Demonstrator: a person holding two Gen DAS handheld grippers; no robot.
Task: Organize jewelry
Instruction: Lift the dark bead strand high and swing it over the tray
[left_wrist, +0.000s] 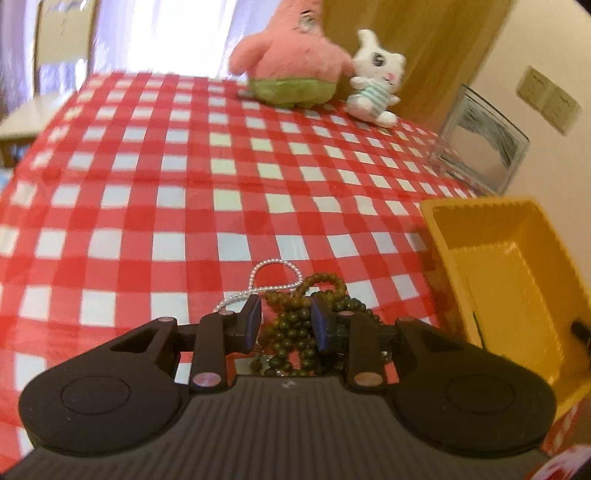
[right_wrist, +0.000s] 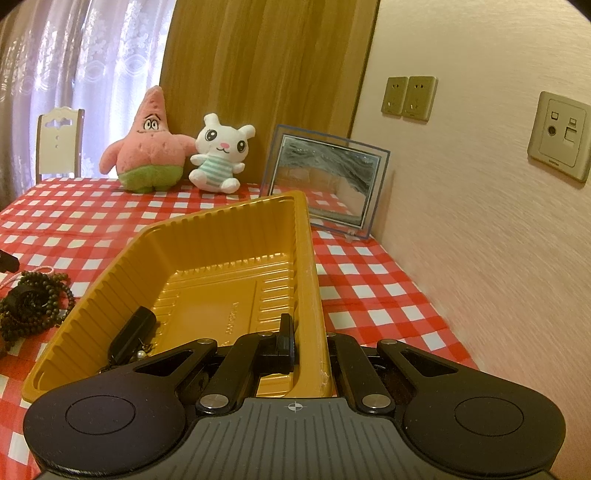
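While the left gripper (left_wrist: 286, 319) points down at the checked tabletop (left_wrist: 177, 206), its two fingers (left_wrist: 251, 317) stand partly apart with a bunch of dark green beads (left_wrist: 295, 328) between them. The right-hand pad lies against the beads; whether the left-hand pad also presses on them I cannot tell, so a firm grip is not sure. A thin string of pearls (left_wrist: 258, 282) lies looped on the cloth just beyond the beads and touches them. To the right of the beads stands a yellow tray (left_wrist: 517, 280), tilted, with its near edge lifted.

From the right wrist view, the right gripper (right_wrist: 308, 343) is clamped on the right-hand wall of the tray: one finger (right_wrist: 285, 338) shows inside the wall, the other is hidden behind it. A black clip (right_wrist: 133, 334) and a small tangle with a pearl lie in the near corner of the tray. The beads show at the left edge, on the cloth beside the tray.

At the far end of the tabletop sit a pink star plush (right_wrist: 147, 147) and a white bunny plush (right_wrist: 219, 153), touching, with a glass picture frame (right_wrist: 325, 181) near the wall.
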